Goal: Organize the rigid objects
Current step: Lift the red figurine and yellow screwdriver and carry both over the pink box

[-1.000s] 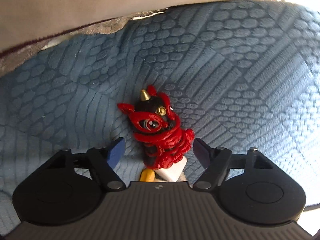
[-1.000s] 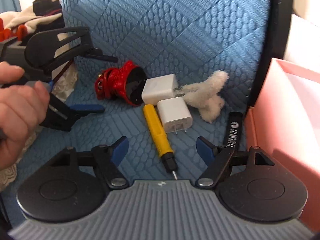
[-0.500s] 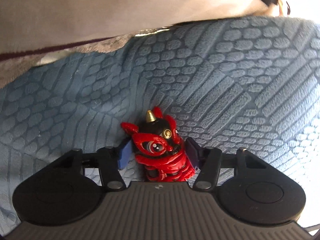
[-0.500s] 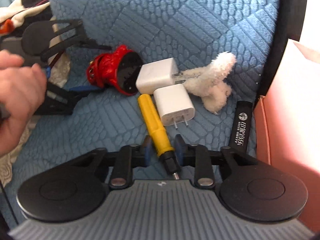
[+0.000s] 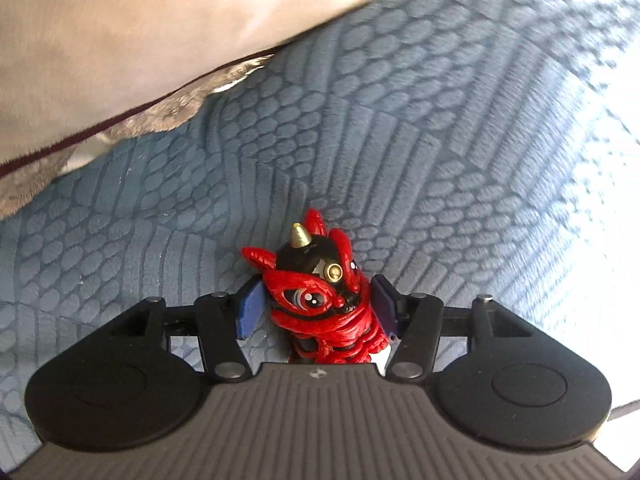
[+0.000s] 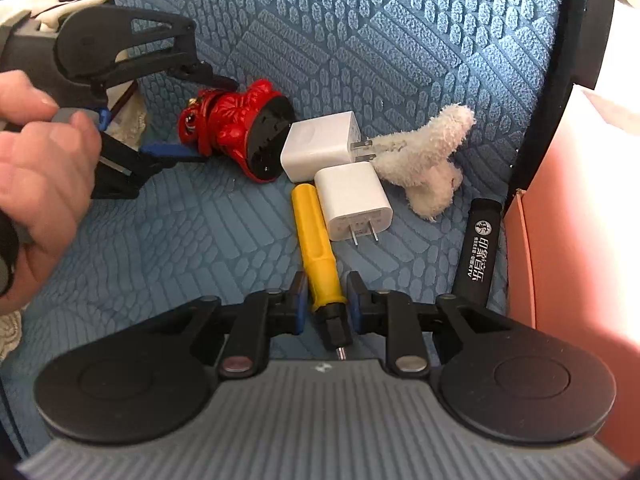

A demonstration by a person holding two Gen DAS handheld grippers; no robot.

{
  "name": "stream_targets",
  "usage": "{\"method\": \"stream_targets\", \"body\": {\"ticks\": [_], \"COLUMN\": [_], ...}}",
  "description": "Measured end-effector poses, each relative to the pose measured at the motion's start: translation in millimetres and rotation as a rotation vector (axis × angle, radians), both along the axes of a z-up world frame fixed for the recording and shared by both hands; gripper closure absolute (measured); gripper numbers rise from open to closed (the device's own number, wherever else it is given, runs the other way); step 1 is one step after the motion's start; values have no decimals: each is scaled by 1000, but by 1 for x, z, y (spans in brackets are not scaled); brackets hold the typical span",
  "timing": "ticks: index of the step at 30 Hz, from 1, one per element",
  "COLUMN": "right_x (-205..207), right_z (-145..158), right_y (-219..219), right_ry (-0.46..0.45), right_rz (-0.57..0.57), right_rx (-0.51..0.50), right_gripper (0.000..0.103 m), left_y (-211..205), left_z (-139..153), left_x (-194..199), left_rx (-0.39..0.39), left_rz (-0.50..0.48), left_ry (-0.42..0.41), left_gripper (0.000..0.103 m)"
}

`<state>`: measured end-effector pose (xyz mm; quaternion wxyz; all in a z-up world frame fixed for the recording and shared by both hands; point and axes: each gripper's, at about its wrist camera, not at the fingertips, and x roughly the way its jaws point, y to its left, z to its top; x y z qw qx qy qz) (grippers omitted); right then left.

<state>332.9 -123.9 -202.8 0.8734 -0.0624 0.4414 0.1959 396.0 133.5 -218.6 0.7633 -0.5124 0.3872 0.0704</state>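
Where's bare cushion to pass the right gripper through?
Bare blue cushion lies between the left hand and the yellow screwdriver. Crowded: red lion figurine, two white chargers, plush toy, black stick.

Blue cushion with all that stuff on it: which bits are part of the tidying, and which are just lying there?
In hand:
red lion figurine, in left gripper
yellow screwdriver, in right gripper

Likely next:
two white chargers
black stick
pink box

Lying about:
fluffy white toy
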Motion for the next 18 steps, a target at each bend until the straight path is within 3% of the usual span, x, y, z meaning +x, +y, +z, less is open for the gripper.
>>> {"method": "stream_targets", "body": {"ticks": [9,13,18], "right_x": [-21,-30,-44], "right_z": [12,17,22], "right_y": [-2,-4,-3], "right_ry": [-37,-37,-43], "right_rz": [-17,-32,-28], "right_rx": [-15,-8,-65], "right_gripper": [79,80,80], "left_y": [-37,-51,-51], "left_z": [46,75,88], "left_x": [-19,-41,-69], "left_rx": [216,376,427], "left_rz": [-178,-244,-304], "left_ry": [-76,-98,-144], "left_gripper": [41,41,41]}}
